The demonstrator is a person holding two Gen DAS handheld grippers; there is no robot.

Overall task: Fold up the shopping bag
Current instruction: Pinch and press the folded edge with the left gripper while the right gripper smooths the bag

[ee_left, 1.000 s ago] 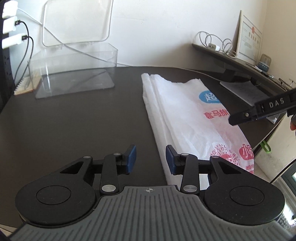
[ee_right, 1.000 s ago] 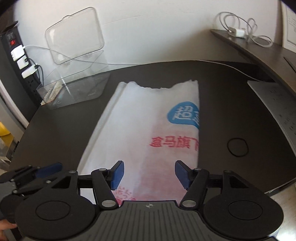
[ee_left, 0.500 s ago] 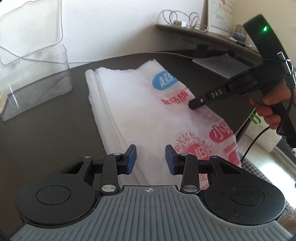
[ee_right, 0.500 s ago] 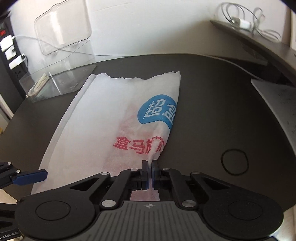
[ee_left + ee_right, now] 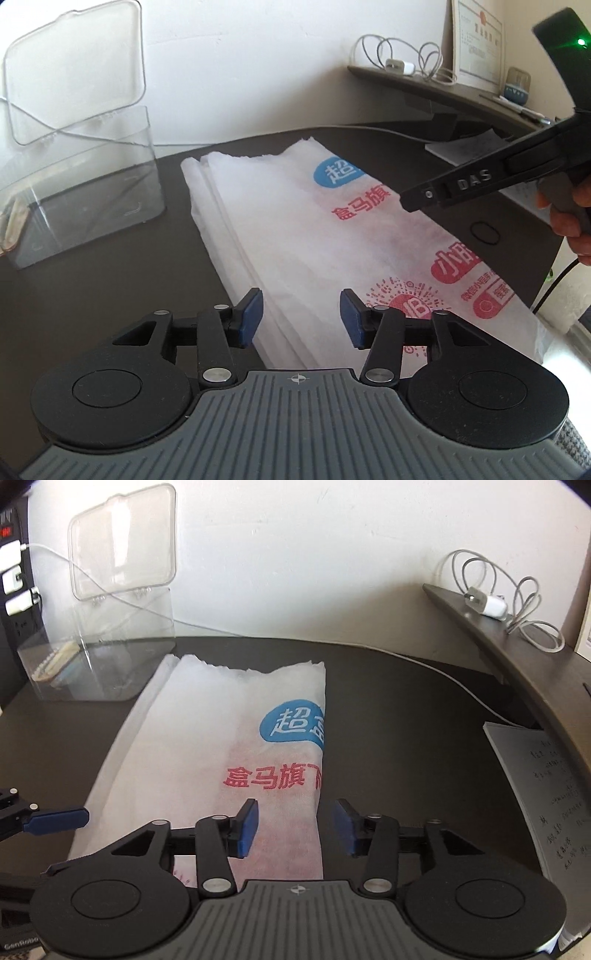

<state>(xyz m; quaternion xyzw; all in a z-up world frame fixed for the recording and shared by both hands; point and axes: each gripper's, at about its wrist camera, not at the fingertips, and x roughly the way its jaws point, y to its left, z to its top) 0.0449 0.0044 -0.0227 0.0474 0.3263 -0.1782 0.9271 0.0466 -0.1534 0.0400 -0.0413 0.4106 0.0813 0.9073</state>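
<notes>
I see the bag (image 5: 229, 746) lying flat on the dark counter (image 5: 399, 716), folded into a long strip, beside a clear box (image 5: 99, 664). My left tongs (image 5: 301, 317) and right tongs (image 5: 295, 825) have both just been opening; they hover wide over the bag's near end, holding nothing.

In front of me a white shopping bag (image 5: 207, 746) lies flat on the dark table (image 5: 406, 738), already folded lengthwise into a long strip. Its top face shows a blue logo and red Chinese characters, cut off at the right fold.
</notes>
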